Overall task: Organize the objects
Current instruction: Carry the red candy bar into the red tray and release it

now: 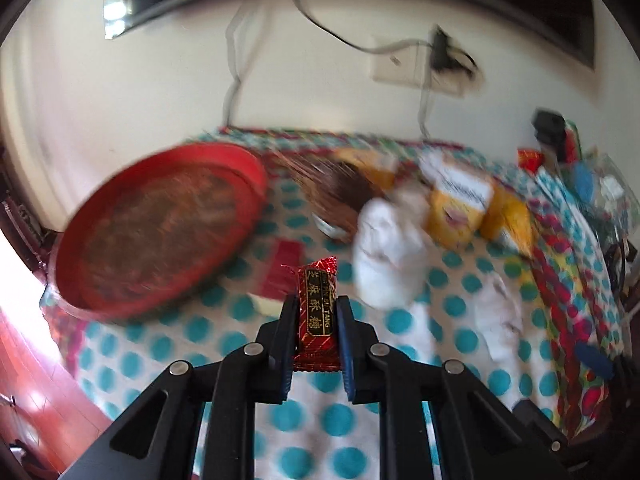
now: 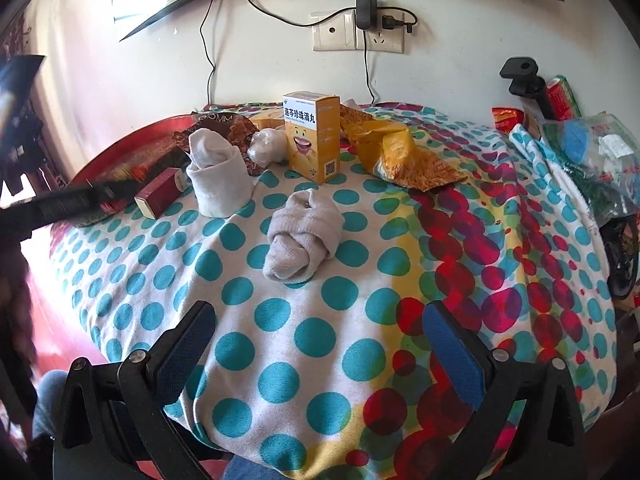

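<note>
The left gripper (image 1: 314, 322) pinched a small red foil-wrapped candy bar (image 1: 317, 312) by its long sides; it looked light, stiff and slippery. The right gripper (image 2: 320, 348) hung open over the near edge of the polka-dot cloth-covered table (image 2: 280, 360).

red tray (image 1: 248, 160) | teal-dotted cloth (image 2: 280, 360) (red dots rightward) | yellow box (image 2: 316, 140)

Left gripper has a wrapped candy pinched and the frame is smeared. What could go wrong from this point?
1. The left gripper grips the red candy only by its sides; the glossy wrapper may slip out.
2. The blurred left wrist view suggests fast motion, so it might miss the red tray.
3. The small red box and rolled white sock sit near the tray, and a sweep could knock them.
</note>
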`<state>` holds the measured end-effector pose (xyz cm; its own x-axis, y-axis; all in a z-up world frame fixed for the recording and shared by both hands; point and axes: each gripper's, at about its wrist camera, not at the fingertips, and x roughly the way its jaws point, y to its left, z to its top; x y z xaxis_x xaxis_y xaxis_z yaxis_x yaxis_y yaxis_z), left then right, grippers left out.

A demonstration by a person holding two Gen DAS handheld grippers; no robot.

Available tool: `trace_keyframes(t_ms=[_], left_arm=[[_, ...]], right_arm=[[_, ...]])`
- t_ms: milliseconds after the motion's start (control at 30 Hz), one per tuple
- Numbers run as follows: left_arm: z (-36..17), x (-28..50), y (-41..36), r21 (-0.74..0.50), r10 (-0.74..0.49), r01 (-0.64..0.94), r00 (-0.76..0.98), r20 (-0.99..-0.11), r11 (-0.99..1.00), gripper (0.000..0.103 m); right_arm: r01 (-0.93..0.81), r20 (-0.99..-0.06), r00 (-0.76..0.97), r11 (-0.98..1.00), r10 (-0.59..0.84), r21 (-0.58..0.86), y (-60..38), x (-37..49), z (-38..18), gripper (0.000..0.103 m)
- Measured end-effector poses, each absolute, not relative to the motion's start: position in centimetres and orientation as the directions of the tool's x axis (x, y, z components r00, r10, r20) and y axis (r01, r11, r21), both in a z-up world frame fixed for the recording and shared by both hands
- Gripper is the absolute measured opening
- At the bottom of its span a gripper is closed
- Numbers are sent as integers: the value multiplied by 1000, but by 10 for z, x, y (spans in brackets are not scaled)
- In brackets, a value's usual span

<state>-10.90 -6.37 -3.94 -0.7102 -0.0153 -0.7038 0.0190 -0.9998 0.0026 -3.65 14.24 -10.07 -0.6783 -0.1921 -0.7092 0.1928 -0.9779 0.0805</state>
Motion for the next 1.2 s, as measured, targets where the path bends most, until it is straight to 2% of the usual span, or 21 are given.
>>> trace_keyframes(t_ms=[267, 567, 1200], left_arm=[[-12, -133, -154, 42, -148, 165, -711, -688, -985, 18], [-35, -162, -251, 48, -275, 360, -611, -743, -932, 18], [-75, -193, -269, 69, -305, 421, -525, -794, -904, 19]], right_arm=[[211, -712, -678, -976, -185, 53, 135, -33, -102, 103], [225, -726, -659, -972, -198, 61, 131, -34, -108, 103], [256, -741, -631, -963, -230, 80, 125, -36, -117, 103]])
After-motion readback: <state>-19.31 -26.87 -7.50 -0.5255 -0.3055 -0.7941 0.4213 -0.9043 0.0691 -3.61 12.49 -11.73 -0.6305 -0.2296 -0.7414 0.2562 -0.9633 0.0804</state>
